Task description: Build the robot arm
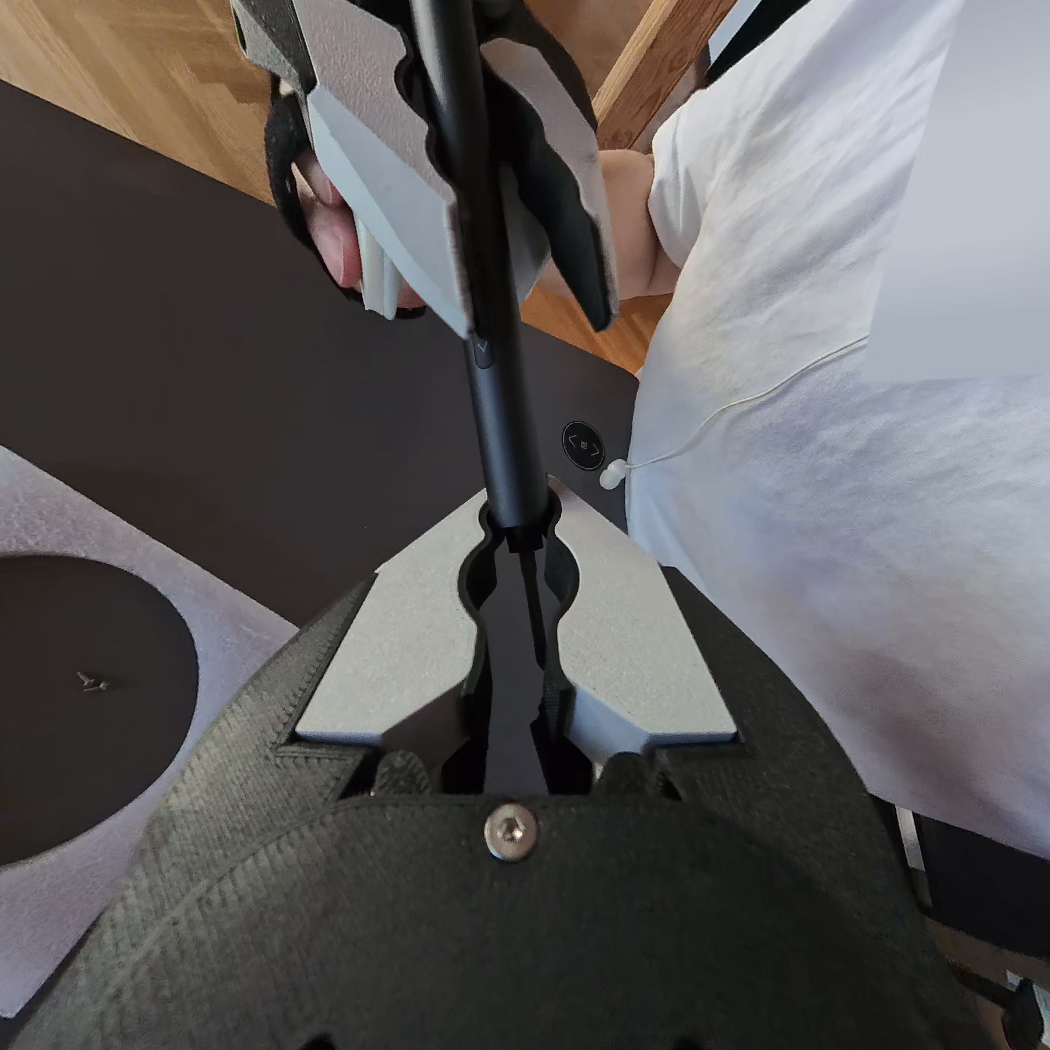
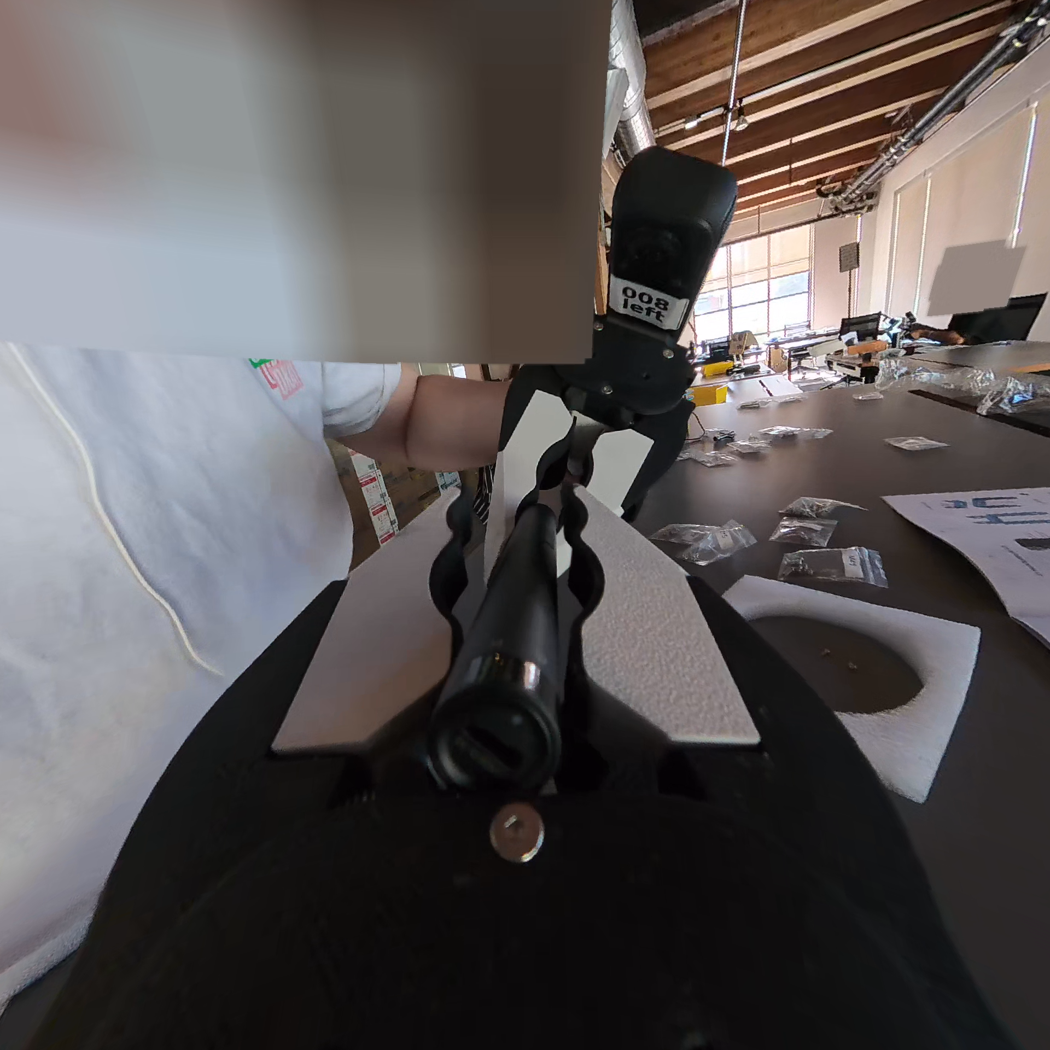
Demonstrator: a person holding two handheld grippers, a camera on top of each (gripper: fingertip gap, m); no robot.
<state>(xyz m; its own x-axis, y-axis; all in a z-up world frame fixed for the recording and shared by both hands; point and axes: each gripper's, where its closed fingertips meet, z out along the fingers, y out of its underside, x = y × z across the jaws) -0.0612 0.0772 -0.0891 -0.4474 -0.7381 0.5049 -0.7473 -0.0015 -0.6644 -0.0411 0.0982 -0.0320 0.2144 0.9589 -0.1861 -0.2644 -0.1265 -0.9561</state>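
A dark pen-shaped electric screwdriver (image 1: 500, 432) is held between both grippers above a dark table (image 1: 199, 369). My left gripper (image 1: 520, 508) is shut on its front end, and the thin bit (image 1: 534, 602) points back between my fingers. My right gripper (image 1: 511, 318) grips the barrel farther up. In the right wrist view the right gripper (image 2: 517, 505) is shut on the screwdriver's barrel (image 2: 511, 613), with the rear cap toward the camera. The left gripper (image 2: 568, 471) faces it, holding the far end.
A white foam pad (image 2: 932, 653) with a round cutout lies on the table, also in the left wrist view (image 1: 45, 511); small screws (image 2: 835, 659) lie inside. Several clear parts bags (image 2: 818, 562) and a printed sheet (image 2: 977, 528) lie beyond. A person's white shirt (image 1: 852, 398) is close. Spacing between my two grippers at the tips: around 6 cm.
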